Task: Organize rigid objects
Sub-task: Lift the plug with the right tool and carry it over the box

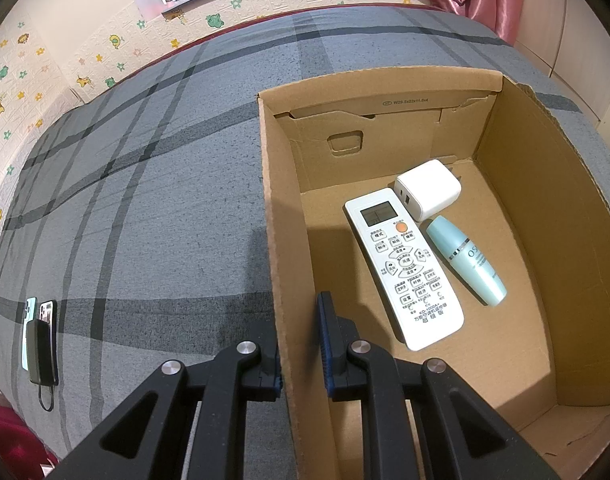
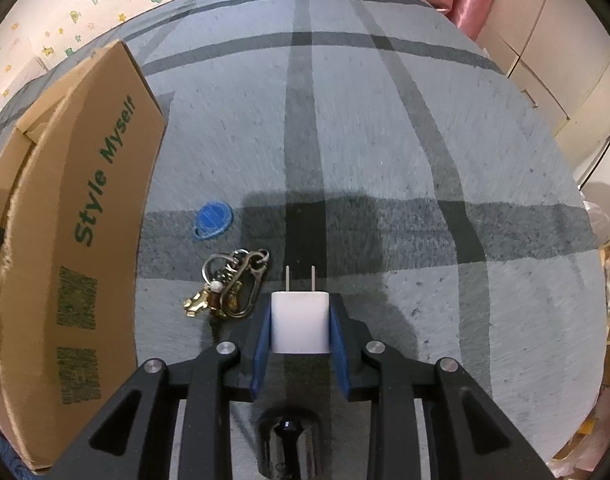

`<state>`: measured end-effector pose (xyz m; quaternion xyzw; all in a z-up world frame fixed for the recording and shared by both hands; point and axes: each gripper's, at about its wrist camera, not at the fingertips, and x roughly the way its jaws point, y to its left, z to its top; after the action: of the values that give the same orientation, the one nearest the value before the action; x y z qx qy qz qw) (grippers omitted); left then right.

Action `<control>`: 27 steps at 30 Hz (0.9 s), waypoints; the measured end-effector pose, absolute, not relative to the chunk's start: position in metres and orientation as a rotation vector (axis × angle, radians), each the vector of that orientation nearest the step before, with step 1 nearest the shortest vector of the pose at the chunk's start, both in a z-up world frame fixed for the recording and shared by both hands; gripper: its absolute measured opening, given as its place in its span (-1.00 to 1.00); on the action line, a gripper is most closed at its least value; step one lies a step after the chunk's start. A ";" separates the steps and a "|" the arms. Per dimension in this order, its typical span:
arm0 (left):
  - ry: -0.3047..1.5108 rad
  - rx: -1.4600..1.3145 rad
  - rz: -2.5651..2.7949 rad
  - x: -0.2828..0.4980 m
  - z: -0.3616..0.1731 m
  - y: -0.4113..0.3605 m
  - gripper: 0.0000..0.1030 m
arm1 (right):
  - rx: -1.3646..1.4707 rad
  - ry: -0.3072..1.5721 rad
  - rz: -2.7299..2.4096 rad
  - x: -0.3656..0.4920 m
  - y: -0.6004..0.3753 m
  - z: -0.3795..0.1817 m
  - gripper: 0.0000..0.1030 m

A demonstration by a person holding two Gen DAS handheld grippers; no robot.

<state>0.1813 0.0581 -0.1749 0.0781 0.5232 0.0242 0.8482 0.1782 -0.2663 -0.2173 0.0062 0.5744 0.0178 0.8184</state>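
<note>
Nearest the left wrist camera, the left gripper (image 1: 301,344) straddles the near-left wall of the cardboard box (image 1: 283,240), its blue-padded jaws clamped on that wall, one finger outside and one inside. Left of the box, two phones and a black power bank (image 1: 41,344) lie on the grey plaid bedspread (image 1: 145,200). On the box floor lie a white air-conditioner remote (image 1: 405,272), a white charger cube (image 1: 429,190) touching its far end, and a pale-green bottle (image 1: 467,266) just beside the remote. In the right wrist view, the box stands at left, printed "Style Myself"; near it lie a blue round tag (image 2: 213,219) and a key bunch (image 2: 229,290). Right gripper (image 2: 300,322) is closed on a white two-prong plug adapter (image 2: 300,320), prongs pointing away, over the bedspread.
</note>
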 end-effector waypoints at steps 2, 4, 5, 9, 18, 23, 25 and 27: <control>1.103 0.164 0.051 0.181 -0.175 0.058 -0.71 | 0.011 1.215 0.041 0.180 -0.264 -0.212 -0.45; 1.103 0.163 0.051 0.181 -0.175 0.058 -0.71 | 0.008 1.203 0.046 0.180 -0.262 -0.205 -0.45; 1.103 0.164 0.051 0.181 -0.175 0.058 -0.71 | 0.003 1.198 0.048 0.179 -0.261 -0.202 -0.45; 1.103 0.162 0.050 0.181 -0.174 0.058 -0.71 | -0.004 1.173 0.059 0.180 -0.256 -0.186 -0.45; 1.103 0.161 0.050 0.181 -0.174 0.058 -0.71 | -0.024 1.104 0.089 0.179 -0.240 -0.147 -0.45; 1.104 0.161 0.050 0.181 -0.174 0.058 -0.71 | -0.039 1.073 0.106 0.181 -0.228 -0.130 -0.45; 1.103 0.162 0.050 0.181 -0.174 0.058 -0.71 | -0.040 1.058 0.118 0.182 -0.223 -0.121 -0.45; 1.104 0.160 0.050 0.181 -0.174 0.058 -0.71 | -0.050 1.047 0.124 0.183 -0.219 -0.115 -0.45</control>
<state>0.1810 0.0582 -0.1739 0.0759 0.5236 0.0237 0.8482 0.1833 -0.2186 -0.1149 -0.0237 0.4997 0.0594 0.8638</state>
